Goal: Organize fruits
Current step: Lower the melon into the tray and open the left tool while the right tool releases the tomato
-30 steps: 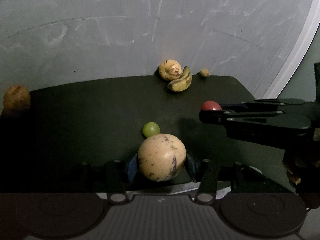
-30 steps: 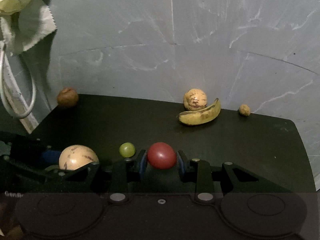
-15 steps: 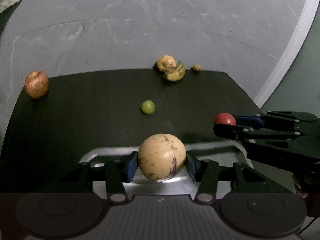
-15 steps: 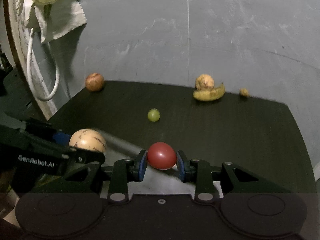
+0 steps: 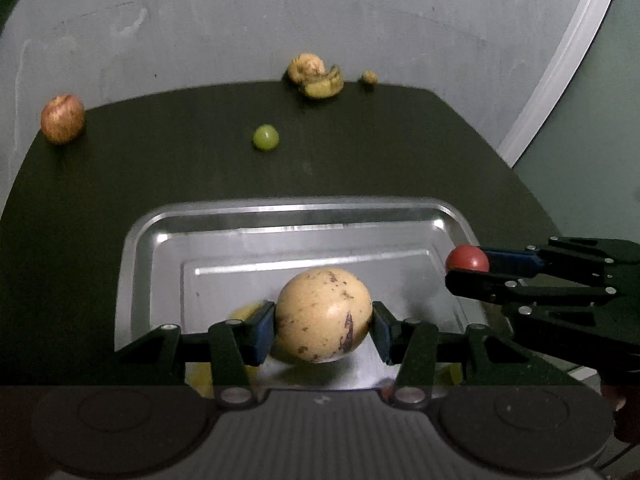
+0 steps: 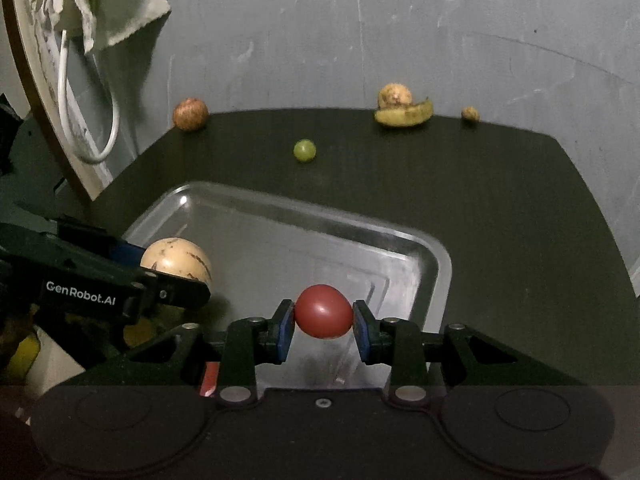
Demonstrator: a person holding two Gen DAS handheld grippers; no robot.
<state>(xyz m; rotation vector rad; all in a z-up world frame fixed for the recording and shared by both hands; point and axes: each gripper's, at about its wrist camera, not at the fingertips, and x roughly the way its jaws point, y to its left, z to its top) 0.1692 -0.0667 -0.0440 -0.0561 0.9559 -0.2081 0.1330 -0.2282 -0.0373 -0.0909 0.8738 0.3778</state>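
My left tongs (image 5: 323, 316) are clamped on a round tan fruit (image 5: 323, 314) speckled with brown, one blue pad (image 5: 265, 330) pressed to each side. In the left wrist view the tan fruit hangs above the metal tray (image 5: 136, 240), over its near half; whether it touches the tray floor I cannot tell. My right tongs (image 6: 323, 318) are clamped on a small red fruit (image 6: 323, 317), likewise gripped between two blue pads. In the right wrist view the red fruit sits above the tray's near right portion, inside the rim.

Each tool shows in the other's camera: the right tongs enter the left wrist view from the right edge, with the red fruit at their tip just over the tray's right rim; the left tongs enter the right wrist view from the left, with the tan fruit over the tray's left side.

The tray rests on the near part of the dark tabletop (image 5: 400, 152). Yellowish shapes lie low in the tray behind my left tongs, too hidden to name.

Beyond the tray, a green grape (image 5: 265, 137) lies alone mid-tabletop. A red-streaked apple (image 5: 62, 118) stands at the far left corner. Along the far edge, against the grey wall (image 5: 240, 20), a banana (image 6: 404, 114) lies touching a mottled round fruit (image 6: 394, 95), with a small brown fruit (image 6: 470, 113) just to their right.
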